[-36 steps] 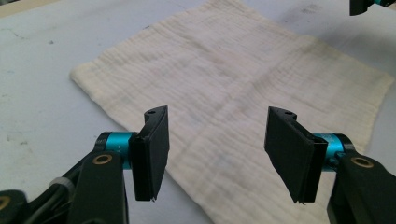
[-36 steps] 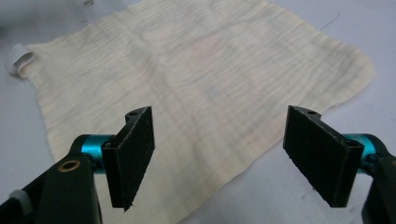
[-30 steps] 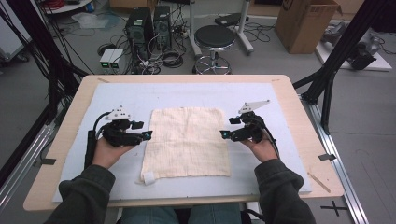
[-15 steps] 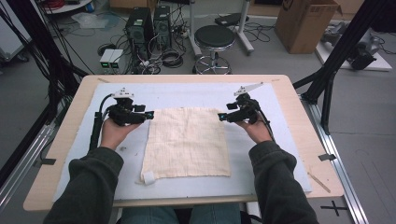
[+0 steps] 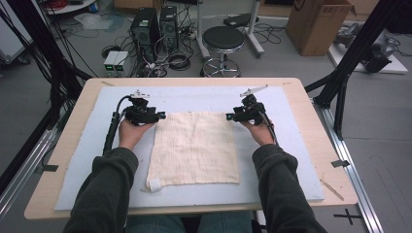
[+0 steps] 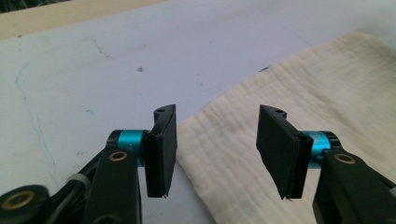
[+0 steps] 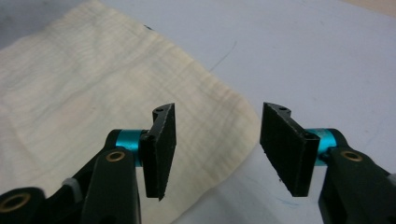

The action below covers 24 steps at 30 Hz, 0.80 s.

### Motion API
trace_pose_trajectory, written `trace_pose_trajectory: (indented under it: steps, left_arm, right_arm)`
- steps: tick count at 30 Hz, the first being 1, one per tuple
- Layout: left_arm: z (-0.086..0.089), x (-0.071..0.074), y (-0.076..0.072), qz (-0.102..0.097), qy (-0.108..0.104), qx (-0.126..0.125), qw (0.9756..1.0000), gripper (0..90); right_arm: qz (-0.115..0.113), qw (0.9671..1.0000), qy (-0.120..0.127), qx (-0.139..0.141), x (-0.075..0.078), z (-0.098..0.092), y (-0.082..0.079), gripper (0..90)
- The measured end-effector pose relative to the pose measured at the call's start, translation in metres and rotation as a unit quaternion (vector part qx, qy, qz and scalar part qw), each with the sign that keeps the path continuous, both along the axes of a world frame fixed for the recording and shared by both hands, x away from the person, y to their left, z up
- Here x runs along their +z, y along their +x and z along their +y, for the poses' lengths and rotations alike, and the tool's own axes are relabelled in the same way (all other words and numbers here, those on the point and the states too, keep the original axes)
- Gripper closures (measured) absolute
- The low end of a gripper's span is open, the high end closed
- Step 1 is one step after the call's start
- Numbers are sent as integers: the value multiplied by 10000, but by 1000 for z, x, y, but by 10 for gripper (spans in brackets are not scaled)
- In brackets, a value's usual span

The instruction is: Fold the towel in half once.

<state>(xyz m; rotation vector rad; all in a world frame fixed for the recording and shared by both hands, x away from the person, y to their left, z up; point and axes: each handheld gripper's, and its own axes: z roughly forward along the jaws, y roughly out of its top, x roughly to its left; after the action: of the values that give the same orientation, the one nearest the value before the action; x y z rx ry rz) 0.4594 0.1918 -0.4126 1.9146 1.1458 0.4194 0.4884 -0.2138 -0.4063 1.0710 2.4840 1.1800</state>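
A cream woven cloth (image 5: 194, 148) lies flat on the pale blue mat (image 5: 87, 165), with a small white tag at its near left corner. My left gripper (image 5: 161, 116) sits at the cloth's far left corner and my right gripper (image 5: 229, 117) at its far right corner. Both point inward, low over the mat. In the left gripper view the cloth's corner (image 6: 219, 140) lies between the parted jaws of the left gripper (image 6: 217, 151). The right gripper view shows that gripper (image 7: 217, 149) straddling the cloth's edge (image 7: 219, 135). Both pairs of jaws have just been closing, and the pads do not press the cloth.
The mat covers a wooden table (image 5: 311, 121). Black frame posts (image 5: 350, 63) rise at the table's right and left. Behind the table stand a stool (image 5: 222, 41), computer towers (image 5: 153, 26), cables and a cardboard box (image 5: 316, 24). A wooden stick (image 5: 332, 189) lies at the near right.
Both hands have moved away from the person along the cloth's sides, from its middle to its far corners. Both grippers now sit at those corners.
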Motion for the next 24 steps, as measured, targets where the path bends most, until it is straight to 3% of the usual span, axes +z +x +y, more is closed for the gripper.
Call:
trace_pose_trajectory:
  steps: [7, 9, 12, 15, 17, 20, 24]
  left_arm:
    - [-3, -22, 10, 375, 175, 218, 9989, 540]
    - [-4, -27, 12, 477, 261, 228, 9983, 554]
    - [-7, -27, 11, 394, 350, 349, 9980, 605]
    - [-8, -26, 10, 333, 508, 377, 9974, 719]
    - [-9, -27, 10, 378, 435, 260, 9980, 819]
    - [-10, -26, 9, 390, 411, 218, 9982, 860]
    - [-8, -22, 8, 364, 278, 175, 9988, 864]
  right_arm:
    - [288, 9988, -69, -380, -18, 0, 11, 506]
    - [379, 9981, 49, -486, -24, 0, 14, 521]
    - [442, 9968, 160, -653, -28, 1, 15, 545]
    - [475, 9964, 64, -695, -32, 4, 17, 592]
    - [445, 9964, 63, -715, -33, 4, 17, 670]
    - [485, 9975, -23, -516, -32, 8, 16, 826]
    - [505, 9979, -60, -410, -28, 8, 14, 854]
